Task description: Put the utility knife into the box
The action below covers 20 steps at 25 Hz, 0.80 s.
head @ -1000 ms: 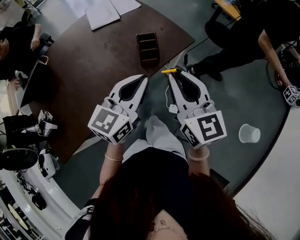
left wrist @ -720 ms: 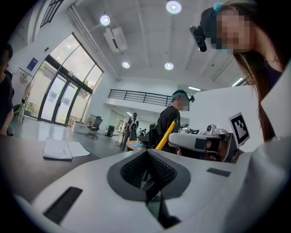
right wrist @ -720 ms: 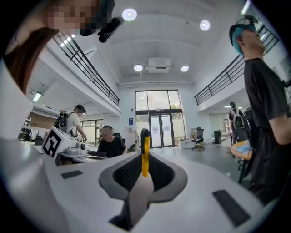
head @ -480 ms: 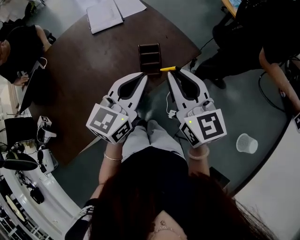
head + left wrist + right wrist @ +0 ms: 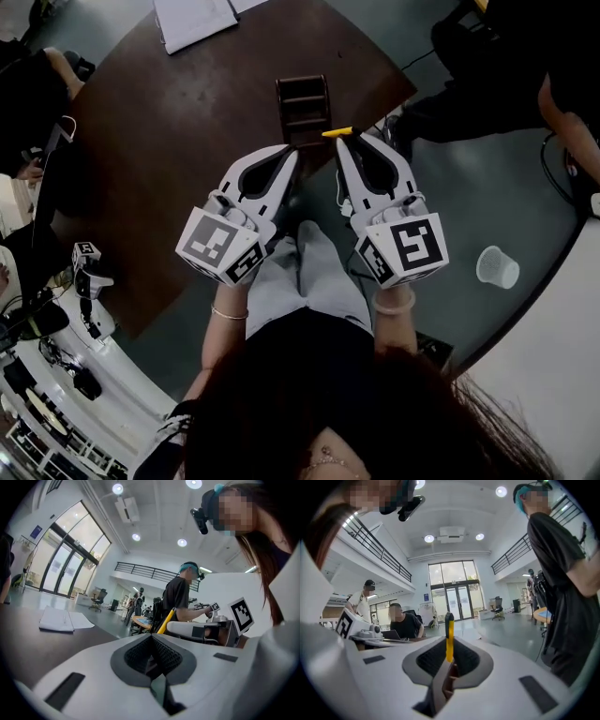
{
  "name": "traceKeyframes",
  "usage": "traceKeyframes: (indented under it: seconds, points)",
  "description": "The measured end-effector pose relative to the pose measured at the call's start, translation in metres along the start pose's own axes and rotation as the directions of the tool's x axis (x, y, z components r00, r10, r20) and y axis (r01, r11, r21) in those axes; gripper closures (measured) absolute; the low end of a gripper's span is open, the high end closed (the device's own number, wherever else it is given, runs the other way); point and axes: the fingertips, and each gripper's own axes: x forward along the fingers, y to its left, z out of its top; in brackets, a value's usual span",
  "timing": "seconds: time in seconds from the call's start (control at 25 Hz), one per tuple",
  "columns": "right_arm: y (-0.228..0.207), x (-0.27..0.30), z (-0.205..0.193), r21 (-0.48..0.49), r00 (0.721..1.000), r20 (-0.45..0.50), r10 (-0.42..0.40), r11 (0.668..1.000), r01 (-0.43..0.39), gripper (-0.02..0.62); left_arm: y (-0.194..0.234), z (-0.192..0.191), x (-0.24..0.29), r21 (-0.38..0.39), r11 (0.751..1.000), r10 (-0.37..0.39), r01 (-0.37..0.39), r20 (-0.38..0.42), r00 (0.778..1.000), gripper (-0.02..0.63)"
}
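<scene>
As I look down through the head camera, I count one box (image 5: pixel 302 111), one knife (image 5: pixel 337 132) and two grippers. That box is dark, open on top and split into compartments, and it stands near the edge of the brown table (image 5: pixel 169 141). My right gripper (image 5: pixel 349 141) is just beside the box's near right corner, jaws pinching the yellow knife, which lies crosswise with one end pointing at that corner. Its own camera shows the knife standing upright between the pressed jaws. My left gripper (image 5: pixel 287 157) is just on the near side of the box's left corner, jaws pressed together with nothing held.

Beyond the box, at the table's far edge, lies one stack of white paper (image 5: pixel 192 21). One plastic cup (image 5: pixel 497 267) stands on the grey floor well to the right of the box. Two other people are about: one in black (image 5: pixel 506 66) to the right of the box, one seated (image 5: pixel 33 103) far to its left
</scene>
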Motion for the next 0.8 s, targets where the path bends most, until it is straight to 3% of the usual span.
traceKeyframes:
  seconds: [0.8]
  points:
    - [-0.03,0.065,-0.136,0.1,0.982,-0.18,-0.053,0.992,0.072,0.543,0.063,-0.092,0.036,-0.118,0.993,0.012,-0.021,-0.082,0.997,0.615]
